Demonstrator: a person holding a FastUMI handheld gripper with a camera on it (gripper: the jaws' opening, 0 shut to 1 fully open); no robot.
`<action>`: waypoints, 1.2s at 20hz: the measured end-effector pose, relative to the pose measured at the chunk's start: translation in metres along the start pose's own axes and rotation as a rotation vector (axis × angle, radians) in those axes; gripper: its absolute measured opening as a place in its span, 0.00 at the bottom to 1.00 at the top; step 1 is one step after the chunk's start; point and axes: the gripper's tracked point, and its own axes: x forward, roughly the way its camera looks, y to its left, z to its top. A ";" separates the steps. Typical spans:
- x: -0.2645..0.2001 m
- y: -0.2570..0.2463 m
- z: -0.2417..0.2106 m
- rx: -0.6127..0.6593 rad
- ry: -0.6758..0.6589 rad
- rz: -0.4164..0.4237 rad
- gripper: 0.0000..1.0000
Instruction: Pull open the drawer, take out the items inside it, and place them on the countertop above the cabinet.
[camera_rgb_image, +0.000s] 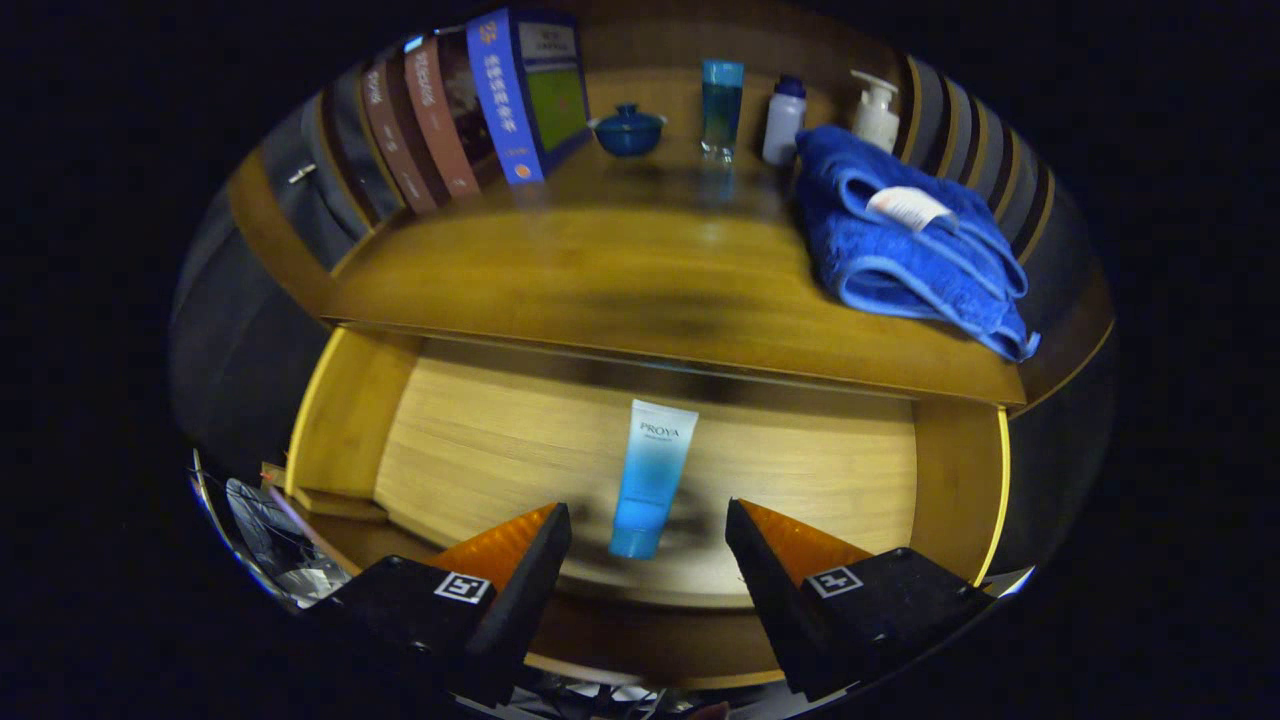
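Note:
The wooden drawer (350, 420) is pulled open below the countertop (620, 280). A white-and-blue cosmetic tube (650, 478) lies flat on the drawer floor, cap end toward me. My gripper (648, 520) hovers above the drawer's front, open. The tube's cap end lies in line with the gap between the fingertips, with neither finger touching it. A folded blue towel (905, 240) with a white tag lies on the right side of the countertop.
Along the back of the countertop stand several books (470, 110), a blue lidded bowl (628, 130), a tall blue glass (721, 105), a white bottle (783, 122) and a pump bottle (876, 112). The countertop's front edge overhangs the back of the drawer.

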 end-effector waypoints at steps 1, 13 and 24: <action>0.010 -0.002 -0.001 -0.002 0.023 -0.016 0.98; 0.036 0.007 -0.026 -0.001 0.204 -0.011 0.33; -0.036 0.003 -0.006 0.011 0.034 0.166 0.32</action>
